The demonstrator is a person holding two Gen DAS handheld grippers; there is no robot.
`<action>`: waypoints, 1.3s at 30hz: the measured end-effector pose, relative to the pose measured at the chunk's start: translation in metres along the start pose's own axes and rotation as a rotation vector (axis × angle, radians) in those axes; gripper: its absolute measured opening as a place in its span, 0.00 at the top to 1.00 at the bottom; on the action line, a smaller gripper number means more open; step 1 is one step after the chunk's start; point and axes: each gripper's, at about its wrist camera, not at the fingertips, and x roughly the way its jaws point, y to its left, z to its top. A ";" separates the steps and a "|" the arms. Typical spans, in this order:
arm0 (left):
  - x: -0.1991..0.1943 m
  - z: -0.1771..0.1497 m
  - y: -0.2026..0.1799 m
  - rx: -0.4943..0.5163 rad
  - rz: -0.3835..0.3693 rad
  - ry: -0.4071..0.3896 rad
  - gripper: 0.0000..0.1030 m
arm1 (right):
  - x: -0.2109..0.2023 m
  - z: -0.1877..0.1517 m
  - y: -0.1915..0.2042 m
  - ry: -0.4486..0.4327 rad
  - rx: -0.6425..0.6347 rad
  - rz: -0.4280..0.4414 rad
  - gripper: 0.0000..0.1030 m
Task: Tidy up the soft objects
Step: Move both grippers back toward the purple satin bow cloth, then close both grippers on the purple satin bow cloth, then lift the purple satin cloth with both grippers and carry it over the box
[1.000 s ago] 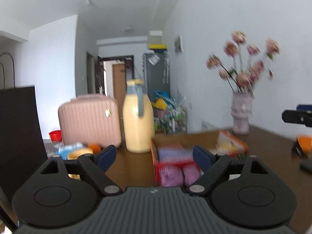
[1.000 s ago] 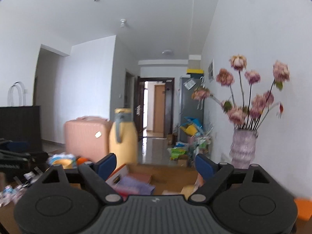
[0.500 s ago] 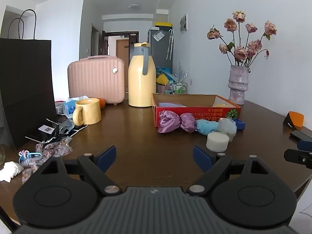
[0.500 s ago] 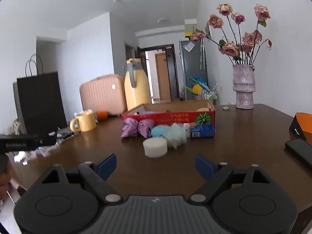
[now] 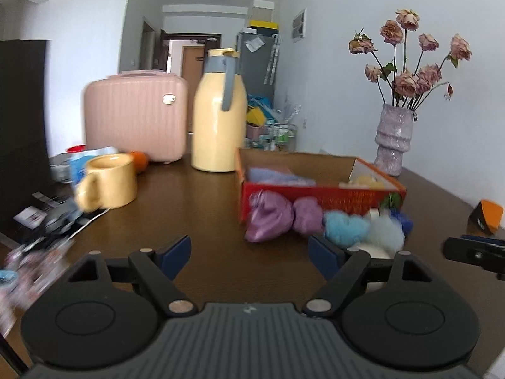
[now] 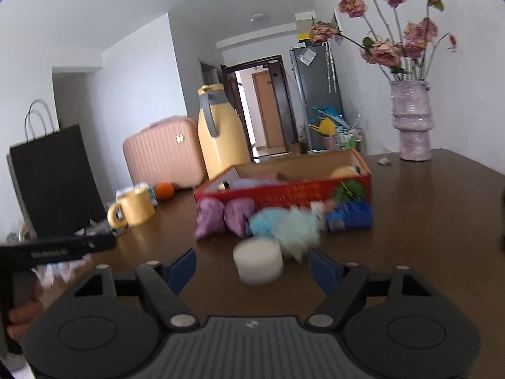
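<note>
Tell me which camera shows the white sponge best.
The right wrist view. There the white sponge stands whole on the table, in front of the right gripper, whose jaws are open. In the left wrist view only a sliver of the sponge shows, behind a finger of the open left gripper.

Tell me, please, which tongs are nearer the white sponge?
Right. The right tongs point straight at the sponge, just short of it; the left tongs sit off to its left.
</note>
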 end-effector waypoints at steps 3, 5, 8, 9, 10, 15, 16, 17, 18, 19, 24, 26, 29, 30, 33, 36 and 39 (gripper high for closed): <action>0.052 0.024 0.006 -0.024 -0.029 0.051 0.27 | 0.041 0.027 -0.004 0.009 0.022 0.036 0.34; 0.082 0.036 0.009 -0.031 -0.056 0.077 0.32 | 0.077 0.044 -0.007 0.046 0.029 0.062 0.39; 0.127 0.048 0.013 -0.042 -0.106 0.116 0.45 | 0.137 0.066 -0.012 0.121 0.070 0.114 0.45; 0.143 0.050 0.013 -0.044 -0.095 0.143 0.45 | 0.158 0.072 -0.014 0.150 0.087 0.132 0.46; 0.154 0.051 0.014 -0.048 -0.090 0.161 0.47 | 0.179 0.078 -0.016 0.174 0.109 0.137 0.48; 0.189 0.044 0.027 -0.131 -0.146 0.219 0.69 | 0.251 0.087 -0.015 0.267 0.107 0.093 0.50; 0.190 0.042 0.027 -0.129 -0.161 0.226 0.70 | 0.259 0.086 -0.015 0.278 0.109 0.091 0.51; 0.189 0.040 0.026 -0.123 -0.167 0.229 0.74 | 0.266 0.084 -0.015 0.293 0.114 0.090 0.58; 0.190 0.039 0.026 -0.120 -0.170 0.235 0.76 | 0.272 0.082 -0.016 0.303 0.123 0.100 0.66; 0.191 0.038 0.025 -0.122 -0.170 0.244 0.80 | 0.276 0.078 -0.016 0.307 0.125 0.111 0.69; 0.180 0.042 0.022 -0.112 -0.168 0.234 0.86 | 0.271 0.070 -0.003 0.300 0.067 0.146 0.88; 0.162 0.047 0.020 -0.121 -0.169 0.209 0.87 | 0.268 0.071 0.002 0.289 0.048 0.155 0.90; 0.116 0.050 0.019 -0.123 -0.186 0.132 0.87 | 0.249 0.078 0.014 0.249 0.005 0.167 0.90; 0.099 0.050 0.017 -0.116 -0.191 0.107 0.87 | 0.236 0.081 0.020 0.219 -0.013 0.174 0.90; 0.057 0.041 0.007 -0.099 -0.209 0.078 0.87 | 0.189 0.082 0.031 0.140 -0.044 0.206 0.90; 0.026 0.025 -0.001 -0.099 -0.242 0.082 0.87 | 0.141 0.074 0.039 0.097 -0.074 0.212 0.90; 0.005 -0.002 -0.018 -0.055 -0.272 0.090 0.87 | 0.097 0.055 0.041 0.079 -0.087 0.199 0.90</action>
